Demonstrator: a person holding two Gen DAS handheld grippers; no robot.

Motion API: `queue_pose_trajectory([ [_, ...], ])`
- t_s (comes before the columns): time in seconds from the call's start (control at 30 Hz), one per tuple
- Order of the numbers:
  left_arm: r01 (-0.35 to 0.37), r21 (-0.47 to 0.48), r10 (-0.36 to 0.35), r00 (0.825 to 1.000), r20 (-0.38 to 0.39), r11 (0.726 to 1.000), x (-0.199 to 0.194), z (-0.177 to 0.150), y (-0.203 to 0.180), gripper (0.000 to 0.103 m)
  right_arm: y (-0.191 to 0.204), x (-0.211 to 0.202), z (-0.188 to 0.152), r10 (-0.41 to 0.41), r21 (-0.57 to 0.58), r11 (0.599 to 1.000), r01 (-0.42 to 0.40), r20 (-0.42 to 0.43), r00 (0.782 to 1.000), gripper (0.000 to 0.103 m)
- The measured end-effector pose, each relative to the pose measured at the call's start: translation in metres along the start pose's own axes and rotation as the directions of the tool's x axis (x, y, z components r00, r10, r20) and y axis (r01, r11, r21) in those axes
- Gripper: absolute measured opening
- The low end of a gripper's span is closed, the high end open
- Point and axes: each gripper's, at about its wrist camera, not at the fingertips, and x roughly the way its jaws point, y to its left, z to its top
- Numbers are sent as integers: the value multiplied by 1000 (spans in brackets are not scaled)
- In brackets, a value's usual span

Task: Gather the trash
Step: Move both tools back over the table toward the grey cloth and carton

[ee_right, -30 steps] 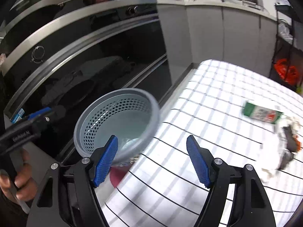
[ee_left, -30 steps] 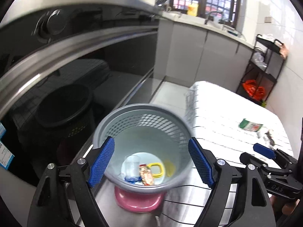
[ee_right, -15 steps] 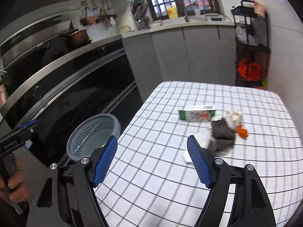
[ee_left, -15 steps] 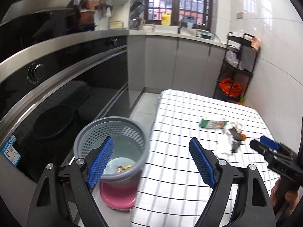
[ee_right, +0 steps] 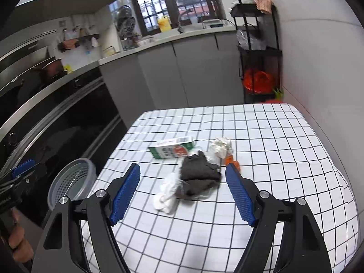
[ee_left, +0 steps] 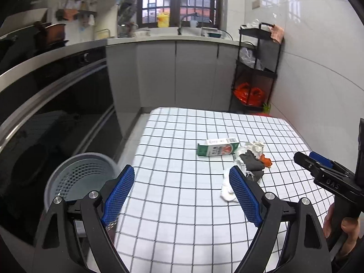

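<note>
Daylight from the barred window (ee_left: 179,0) lights both views evenly and brightly. Soft glare streaks the white wall tiles (ee_left: 318,45) and the glossy black oven fronts (ee_right: 56,122). Fisheye bending curves the edges, corners fall black, and the near tablecloth (ee_right: 204,238) is slightly motion-blurred.

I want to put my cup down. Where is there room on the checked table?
The checked table is bare near its front edge and far end. The middle is crowded: green carton, dark rag, white tissue, orange scrap.
</note>
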Motion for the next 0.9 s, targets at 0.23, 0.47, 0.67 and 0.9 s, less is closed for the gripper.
queue_pose_trajectory([
  [0.23, 43, 10, -42, 998, -46, 999, 63, 0, -26, 83, -22, 46, -4, -24, 30, 999, 26, -47, 999, 74],
  [0.47, 48, 12, -46, 990, -132, 999, 101, -19, -26, 83, -34, 76, -17, -53, 15, 998, 55, -120, 991, 74],
  [0.67, 7, 2, -7, 984, -179, 1000, 127, -31, -17, 83, -31, 100, -23, -76, -31, 997, 72, -153, 985, 74],
  [0.9, -1, -19, -4, 978, -209, 1000, 138, -40, -10, 83, -63, 125, -13, -174, -13, 984, 175, -176, 969, 74],
])
